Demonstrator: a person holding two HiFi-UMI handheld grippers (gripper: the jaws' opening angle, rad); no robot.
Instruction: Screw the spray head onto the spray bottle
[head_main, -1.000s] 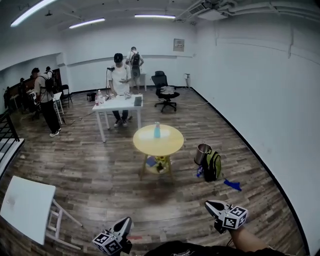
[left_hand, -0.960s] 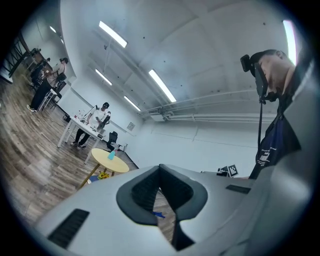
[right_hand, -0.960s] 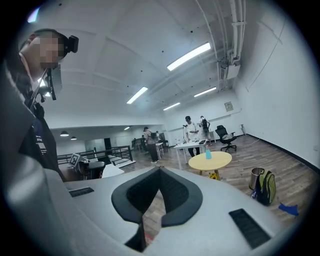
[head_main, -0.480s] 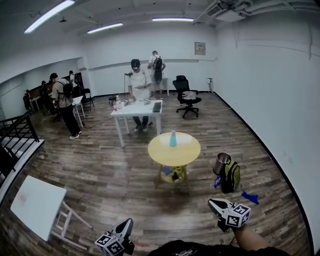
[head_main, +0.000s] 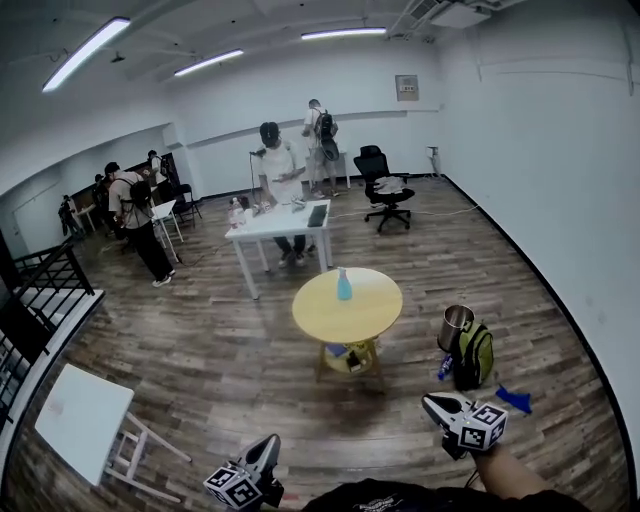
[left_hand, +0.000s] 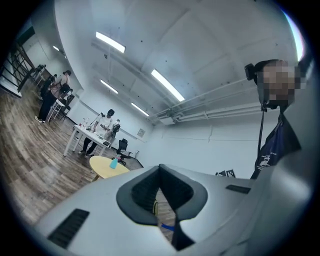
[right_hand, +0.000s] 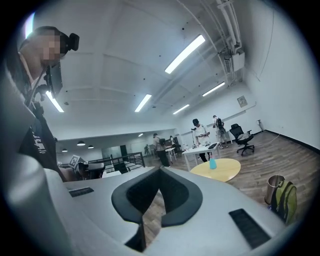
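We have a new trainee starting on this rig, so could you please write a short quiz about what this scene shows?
1. True or false: the spray bottle stands on the round yellow table.
2. What stands next to the green backpack? A) a metal bin B) a red ladder C) a bicycle
3. How do the jaws of the left tool and the right tool stand, and what do they hold?
Key: 1 true. 2 A, the metal bin. 3 Both are shut and hold nothing.
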